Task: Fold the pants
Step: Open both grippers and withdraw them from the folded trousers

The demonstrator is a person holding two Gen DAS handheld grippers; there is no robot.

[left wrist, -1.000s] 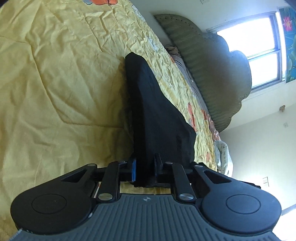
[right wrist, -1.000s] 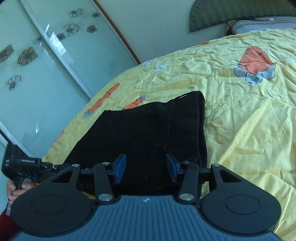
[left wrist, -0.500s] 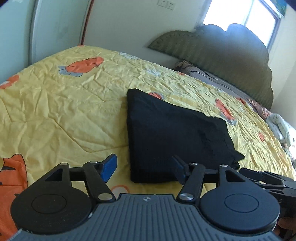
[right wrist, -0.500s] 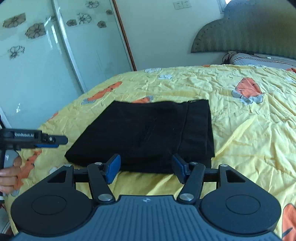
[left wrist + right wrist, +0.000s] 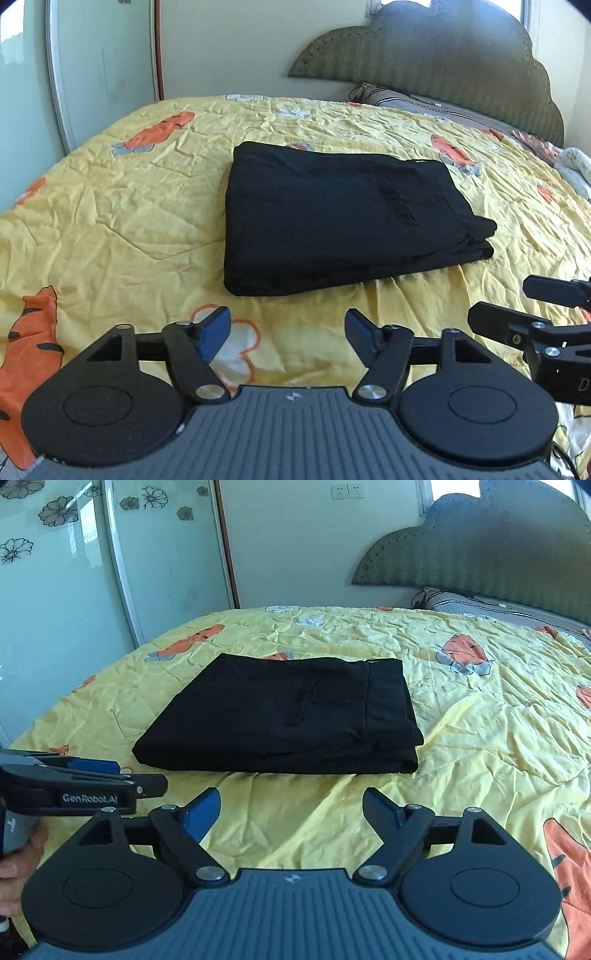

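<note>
Folded black pants (image 5: pixel 332 218) on the yellow quilt (image 5: pixel 110 221).
Left gripper (image 5: pixel 288 328) and right gripper (image 5: pixel 291 808): jaws wide, holding nothing, both near the pants.

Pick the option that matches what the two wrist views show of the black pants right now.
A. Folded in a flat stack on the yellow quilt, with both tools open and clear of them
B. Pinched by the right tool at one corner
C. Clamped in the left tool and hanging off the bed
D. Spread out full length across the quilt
A: the black pants lie folded on the yellow quilt, while the left tool and the right tool stand open short of them.
</note>
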